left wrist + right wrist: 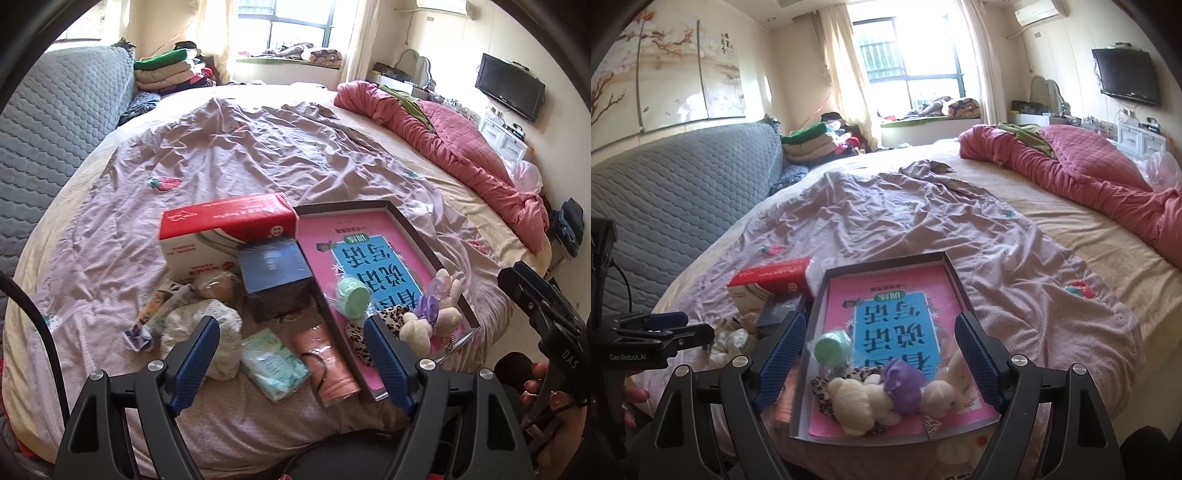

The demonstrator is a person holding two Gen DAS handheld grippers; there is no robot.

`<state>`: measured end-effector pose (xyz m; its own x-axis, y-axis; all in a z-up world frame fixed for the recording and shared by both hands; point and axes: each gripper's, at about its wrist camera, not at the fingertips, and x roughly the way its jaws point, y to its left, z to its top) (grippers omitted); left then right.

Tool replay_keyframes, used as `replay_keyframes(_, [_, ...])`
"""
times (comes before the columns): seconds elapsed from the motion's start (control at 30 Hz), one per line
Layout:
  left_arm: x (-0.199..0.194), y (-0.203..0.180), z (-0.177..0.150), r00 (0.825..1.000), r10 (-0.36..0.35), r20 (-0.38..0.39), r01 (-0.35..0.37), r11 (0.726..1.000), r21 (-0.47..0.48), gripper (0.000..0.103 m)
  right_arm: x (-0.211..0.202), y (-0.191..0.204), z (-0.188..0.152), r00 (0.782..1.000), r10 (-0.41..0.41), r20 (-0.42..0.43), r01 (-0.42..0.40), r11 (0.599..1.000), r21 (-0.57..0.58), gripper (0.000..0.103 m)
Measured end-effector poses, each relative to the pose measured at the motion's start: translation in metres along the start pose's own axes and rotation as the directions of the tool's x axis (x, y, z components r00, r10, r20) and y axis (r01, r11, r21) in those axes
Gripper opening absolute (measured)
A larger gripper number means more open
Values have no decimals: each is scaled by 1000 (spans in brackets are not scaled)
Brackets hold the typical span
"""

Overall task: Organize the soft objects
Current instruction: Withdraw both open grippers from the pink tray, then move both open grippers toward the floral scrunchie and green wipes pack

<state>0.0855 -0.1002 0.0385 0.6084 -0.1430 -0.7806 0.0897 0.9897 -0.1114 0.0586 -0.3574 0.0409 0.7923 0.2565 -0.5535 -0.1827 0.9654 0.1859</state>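
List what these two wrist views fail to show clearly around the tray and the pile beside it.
- Peach tube: the tray wall covers its right edge in the left wrist view; the right wrist view shows only a sliver.
- Dark blue box: its label is too small and dim to read.
- Leopard-print item: mostly buried under the plush toys.
- Crumpled pale bundle: the left gripper finger hides part of it; what it is stays unclear.

Each black, angular plastic gripper, left point(291, 349) and right point(881, 345), carries ribbed blue fingers point(194, 354) and silver round screws point(155, 365); the left's body reads "GenRobot.AI", with a black cable point(44, 332).
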Motion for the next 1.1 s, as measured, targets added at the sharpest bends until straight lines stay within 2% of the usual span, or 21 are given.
replay_keyframes(0.47, [-32,44,-6,999,33,25,-31,997,-72,80,-11,33,7,999,34,3,-34,998,-54,85])
replay_keyframes(1.1, [-46,66,-26,995,93,24,-91,993,-79,80,-3,70,-2,993,99,-59,-105,988,-110,85])
